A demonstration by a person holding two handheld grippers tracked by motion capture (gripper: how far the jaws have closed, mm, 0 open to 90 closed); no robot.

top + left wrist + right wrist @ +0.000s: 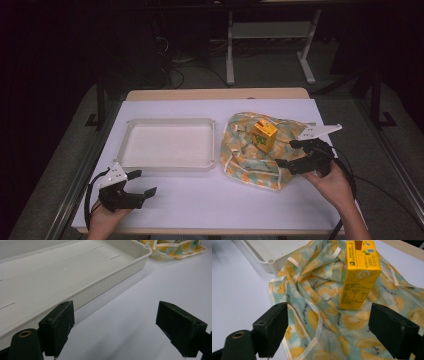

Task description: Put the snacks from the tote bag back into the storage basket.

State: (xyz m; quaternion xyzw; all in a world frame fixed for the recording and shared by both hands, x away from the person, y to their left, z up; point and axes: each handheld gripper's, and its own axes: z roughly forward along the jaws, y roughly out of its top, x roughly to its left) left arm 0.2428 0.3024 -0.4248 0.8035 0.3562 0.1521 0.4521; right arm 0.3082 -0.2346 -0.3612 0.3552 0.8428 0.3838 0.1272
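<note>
Our left claw (139, 183) sat wide open and empty on the matte white tabletop (225, 200), beside the smooth, bare plastic tray (169, 163). Nothing had been grasped yet. The glossy yellow carton (263, 135) stood upright on the crumpled lemon-print cloth (240, 155); our right claw (289, 153) gaped empty before it.

You work in a lab: a white-covered bench (210, 200) on a metal frame, loose cables (175, 70) on the dark floor behind.

The small print on the yellow carton (358, 277) is too blurred to read.
</note>
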